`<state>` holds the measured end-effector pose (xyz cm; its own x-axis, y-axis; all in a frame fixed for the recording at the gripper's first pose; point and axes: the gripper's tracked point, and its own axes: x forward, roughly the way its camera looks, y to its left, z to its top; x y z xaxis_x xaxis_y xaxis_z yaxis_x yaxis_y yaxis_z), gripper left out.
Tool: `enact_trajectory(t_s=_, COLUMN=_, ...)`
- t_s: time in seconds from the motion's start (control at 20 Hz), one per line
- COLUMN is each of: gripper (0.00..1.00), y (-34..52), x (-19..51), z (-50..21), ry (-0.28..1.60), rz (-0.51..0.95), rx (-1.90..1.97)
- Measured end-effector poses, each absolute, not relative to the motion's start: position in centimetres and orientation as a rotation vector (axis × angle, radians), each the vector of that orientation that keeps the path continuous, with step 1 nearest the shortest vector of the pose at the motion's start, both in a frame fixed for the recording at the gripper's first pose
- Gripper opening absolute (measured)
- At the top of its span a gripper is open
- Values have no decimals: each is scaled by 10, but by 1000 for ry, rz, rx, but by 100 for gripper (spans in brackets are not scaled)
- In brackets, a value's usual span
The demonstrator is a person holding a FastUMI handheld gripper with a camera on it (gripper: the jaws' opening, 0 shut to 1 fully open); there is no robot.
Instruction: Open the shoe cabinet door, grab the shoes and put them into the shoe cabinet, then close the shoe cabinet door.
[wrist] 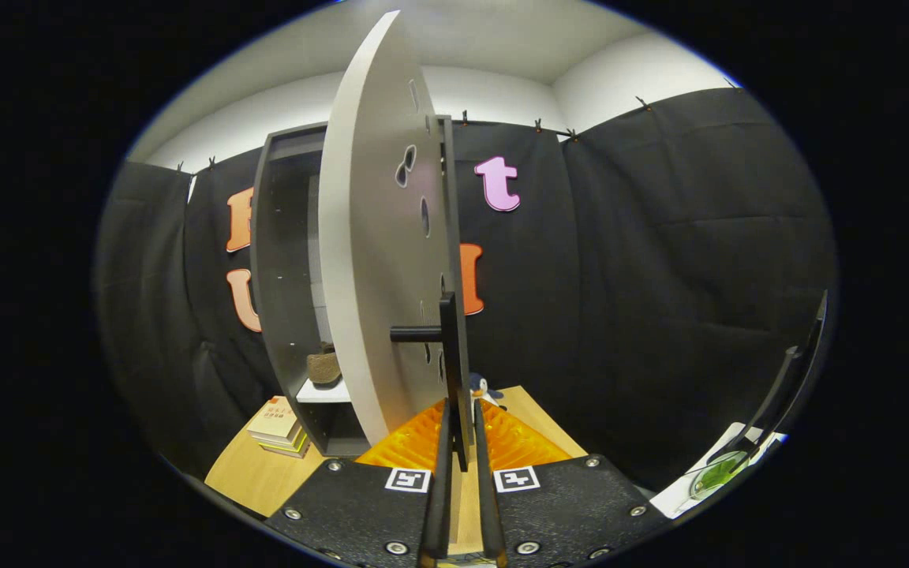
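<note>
The gripper (461, 442) has its fingers drawn almost together on the door's handle (450, 371), a dark upright bar held off the panel by a short peg. The bar runs down into the slim gap between them and both fingers seem pressed to it, though the contact itself is hard to make out this close.

The door (368, 237) is a pale panel swung out edge-on toward the camera, its long axis vertical, the free edge pointing at the gripper. It stands dead ahead at twelve o'clock and blocks much of the cabinet (281, 260) mouth behind it.

At eleven o'clock, past the door's left side, the cabinet's dark frame stands upright. On a pale inner shelf sits a brownish shoe (323, 368); its heading cannot be told.

At ten o'clock, just beside the cabinet's foot, a small stack of books (279, 426) lies on the wooden table (253, 473). At one o'clock, just beyond the handle, a little penguin toy (481, 388) peeks out.
</note>
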<state>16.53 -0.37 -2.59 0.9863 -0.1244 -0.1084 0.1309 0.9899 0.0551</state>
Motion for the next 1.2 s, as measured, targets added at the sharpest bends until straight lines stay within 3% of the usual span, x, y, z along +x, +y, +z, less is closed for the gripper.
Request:
enact_trajectory(t_s=0.45, gripper=7, y=-31, x=163, z=-25, ry=90, rz=-214, rx=47)
enact_trajectory(t_s=0.75, gripper=7, y=-49, x=157, z=-24, ry=84, rz=-278, rx=36)
enact_trajectory(t_s=1.2, gripper=8, y=-27, x=157, z=-34, ry=115, rz=-224, rx=56)
